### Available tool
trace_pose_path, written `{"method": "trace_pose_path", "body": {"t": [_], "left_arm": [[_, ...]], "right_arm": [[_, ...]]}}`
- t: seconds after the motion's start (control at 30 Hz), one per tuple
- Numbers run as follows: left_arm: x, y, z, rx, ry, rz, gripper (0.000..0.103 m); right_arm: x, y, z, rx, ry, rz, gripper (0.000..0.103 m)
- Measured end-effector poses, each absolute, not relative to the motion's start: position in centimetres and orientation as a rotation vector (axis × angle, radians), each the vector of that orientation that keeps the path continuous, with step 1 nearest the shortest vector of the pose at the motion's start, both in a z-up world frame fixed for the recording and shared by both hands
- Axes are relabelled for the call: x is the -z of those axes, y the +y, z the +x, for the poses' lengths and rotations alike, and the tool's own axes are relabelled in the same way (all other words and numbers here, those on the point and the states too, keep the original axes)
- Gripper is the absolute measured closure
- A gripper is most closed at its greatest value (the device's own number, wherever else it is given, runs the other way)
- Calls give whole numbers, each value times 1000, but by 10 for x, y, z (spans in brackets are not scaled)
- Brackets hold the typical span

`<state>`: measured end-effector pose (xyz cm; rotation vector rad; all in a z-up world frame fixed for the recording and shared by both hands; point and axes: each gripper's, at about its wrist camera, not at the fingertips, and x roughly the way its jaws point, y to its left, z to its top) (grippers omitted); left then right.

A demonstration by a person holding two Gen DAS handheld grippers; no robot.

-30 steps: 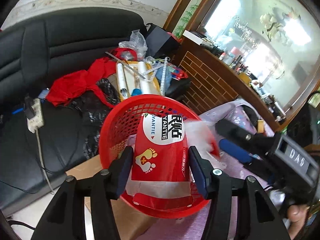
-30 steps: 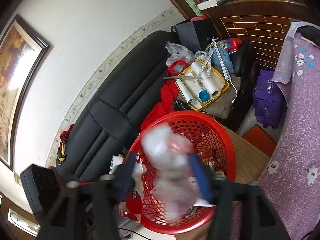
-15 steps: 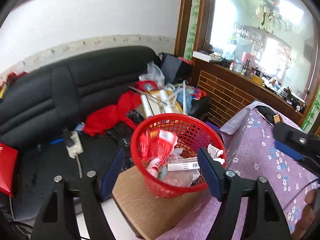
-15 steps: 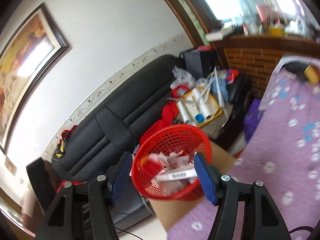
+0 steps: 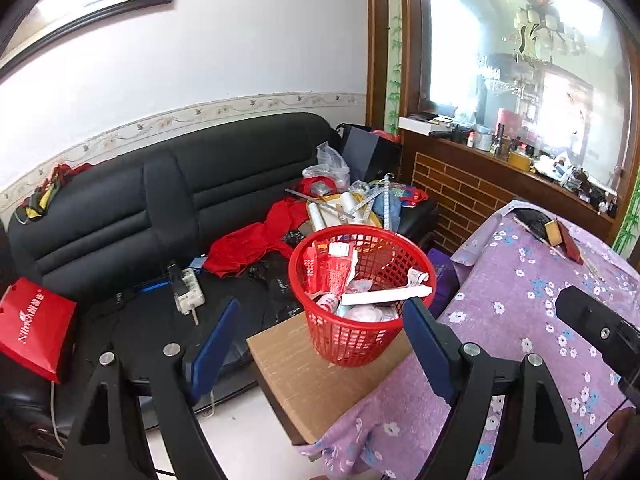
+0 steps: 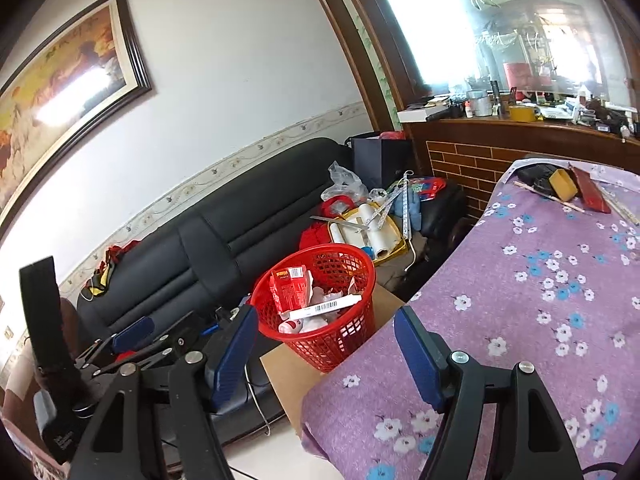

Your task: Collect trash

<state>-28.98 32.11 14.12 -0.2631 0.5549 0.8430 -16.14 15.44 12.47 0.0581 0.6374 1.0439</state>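
Both your tongs let go and pulled back within the last second. The left tongs (image 5: 316, 338) were clamped on the red packet (image 5: 326, 270); now they're wide apart and empty, and the packet sits in the red basket (image 5: 362, 344), leaning on the rim at center frame. The right tongs (image 6: 322, 350) had a white crumpled wad; now apart and empty too, with white wrappers (image 6: 320, 294) lying in the basket under a white barcode stick (image 6: 326, 306) that lies across the top. So that pair of pieces looks done, and I'd judge the basket roughly half full.

The basket stands on a brown box (image 5: 320, 372), touching the purple flowered cloth (image 6: 540, 320) on the desk at lower right. The cloth near you is bare. The only things on it are at its far end, upper right of the right view: a yellow block (image 6: 563, 184), a red flat case (image 6: 590, 190) and a thin stick (image 6: 548, 196). I can't tell whether those are trash.

In the way: the sofa (image 5: 120, 216) behind the basket is piled with red cloth (image 5: 256, 238), a power strip (image 5: 188, 294) and rolls in a yellow tray (image 6: 366, 232). A red paper bag (image 5: 34, 334) sits at lower left.
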Motion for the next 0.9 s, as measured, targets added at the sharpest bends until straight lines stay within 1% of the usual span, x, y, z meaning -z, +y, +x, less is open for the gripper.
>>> {"method": "trace_pose_path", "body": {"t": [0.23, 0.9], "left_arm": [[-142, 314, -295, -860, 572, -266, 19], [-133, 327, -308, -877, 579, -307, 19]], "right_arm": [[-131, 149, -173, -1056, 622, 48, 29], [-127, 165, -187, -1057, 625, 10, 29]]}}
